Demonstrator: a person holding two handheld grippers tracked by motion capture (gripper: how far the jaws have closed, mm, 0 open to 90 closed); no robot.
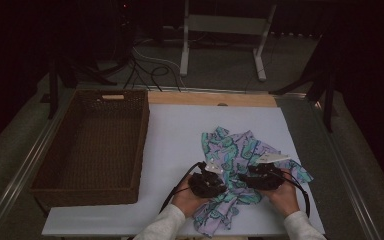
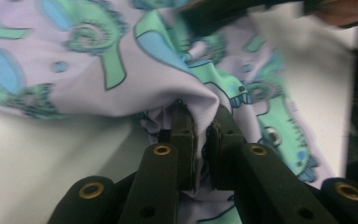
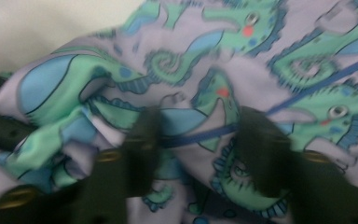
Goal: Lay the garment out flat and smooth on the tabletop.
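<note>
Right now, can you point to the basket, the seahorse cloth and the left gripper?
basket (image 1: 42,167), high view, its left wall.
seahorse cloth (image 1: 232,145), high view, middle of the crumpled part.
left gripper (image 2: 204,122), left gripper view, between its tips.

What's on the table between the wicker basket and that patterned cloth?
Nothing: in the high view a bare strip of white table cover separates the wicker basket from the crumpled patterned cloth.

The left claw is pinched on a fold of the patterned cloth, which lies crumpled over the white worktop beyond its jaws.
</note>
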